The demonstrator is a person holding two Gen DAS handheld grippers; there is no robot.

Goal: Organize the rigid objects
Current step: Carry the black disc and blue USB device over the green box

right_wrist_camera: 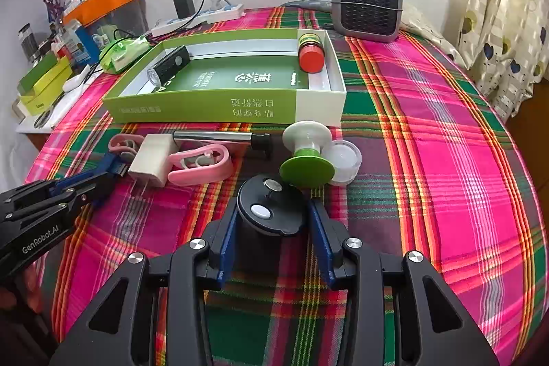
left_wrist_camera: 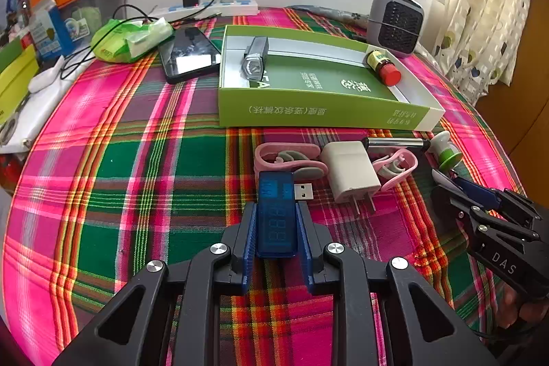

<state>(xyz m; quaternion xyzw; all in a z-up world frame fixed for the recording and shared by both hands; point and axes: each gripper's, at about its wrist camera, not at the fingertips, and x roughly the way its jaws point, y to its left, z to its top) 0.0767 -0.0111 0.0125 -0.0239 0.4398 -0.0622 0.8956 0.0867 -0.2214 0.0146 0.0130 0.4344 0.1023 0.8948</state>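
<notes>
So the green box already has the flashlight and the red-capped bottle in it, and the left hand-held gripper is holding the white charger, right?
Not quite. The left hand-held gripper holds the blue USB meter, as the left wrist view shows; the white charger lies on the cloth. The flashlight and red-capped bottle are in the green box.

On the cloth-covered table (right_wrist_camera: 429, 160) the open box (right_wrist_camera: 219, 112) lies behind a row of small items, holding a flashlight (right_wrist_camera: 170, 66) at its left end and a capped bottle (right_wrist_camera: 310, 54) at its right (the heater (right_wrist_camera: 367, 2) stands behind it).
</notes>
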